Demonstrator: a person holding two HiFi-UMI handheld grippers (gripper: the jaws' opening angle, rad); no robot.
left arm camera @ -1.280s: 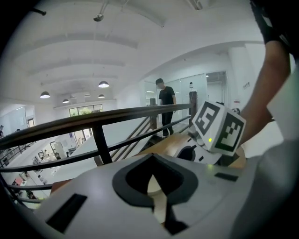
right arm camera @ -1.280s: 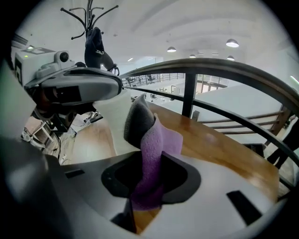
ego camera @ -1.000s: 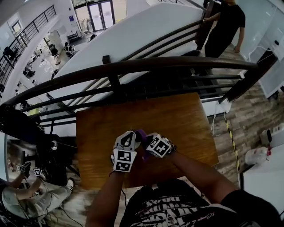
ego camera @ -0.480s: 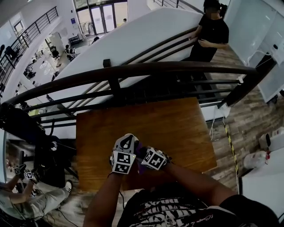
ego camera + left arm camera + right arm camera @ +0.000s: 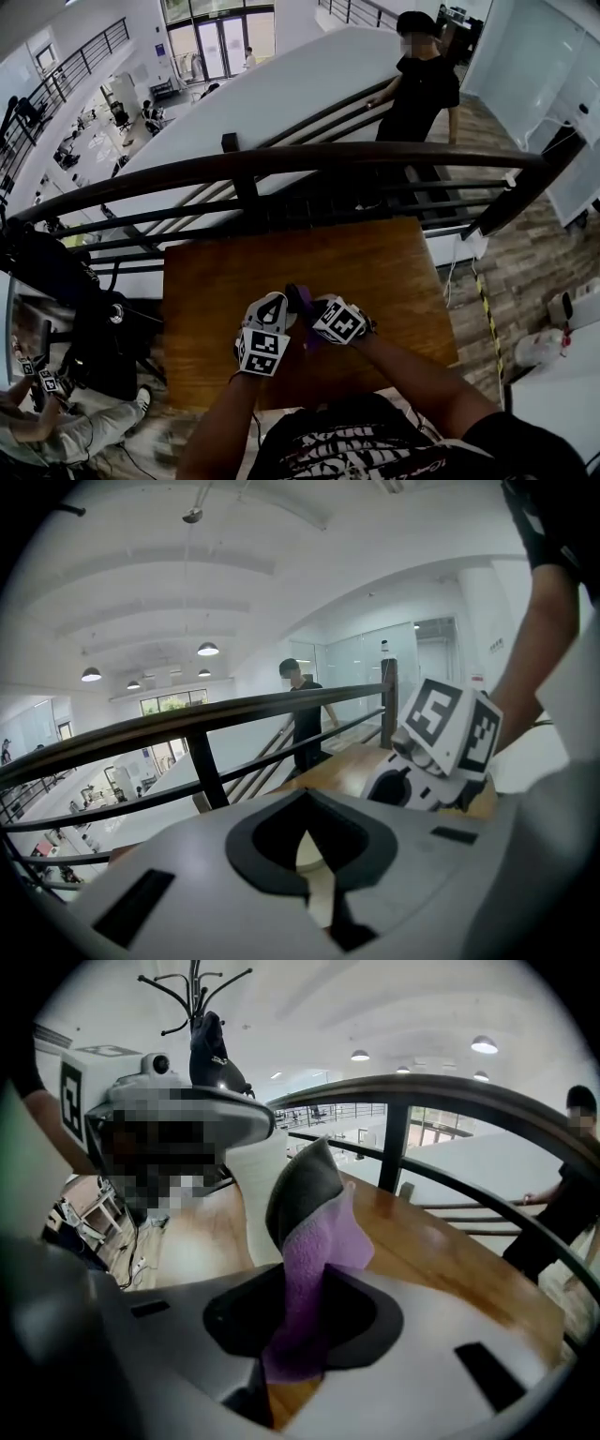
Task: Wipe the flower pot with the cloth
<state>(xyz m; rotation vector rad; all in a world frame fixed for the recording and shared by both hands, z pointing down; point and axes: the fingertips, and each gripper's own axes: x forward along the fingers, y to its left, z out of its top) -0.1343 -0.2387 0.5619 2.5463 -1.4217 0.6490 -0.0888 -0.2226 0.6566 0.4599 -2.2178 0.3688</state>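
Observation:
My two grippers meet over the near middle of the wooden table [image 5: 375, 262]. The right gripper [image 5: 309, 314] is shut on a purple cloth [image 5: 298, 296], which drapes over its dark finger [image 5: 302, 1185] and hangs down between the jaws as the cloth [image 5: 314, 1269]. That wrapped finger rests against the white wall of the flower pot [image 5: 255, 1194]. In the head view the pot is hidden under the grippers. The left gripper [image 5: 279, 302] sits right beside it, jaws nearly together on a thin cream part of the pot [image 5: 305, 860].
A dark metal railing [image 5: 281, 159] runs along the table's far edge, with a drop to a lower floor beyond. A person in black [image 5: 422, 89] stands behind it at the right. White containers [image 5: 539, 347] sit on the floor to the right.
The right gripper with the cloth drew back toward me, then went forward again beside the left gripper. The left gripper stayed put. The person behind the railing walked left.

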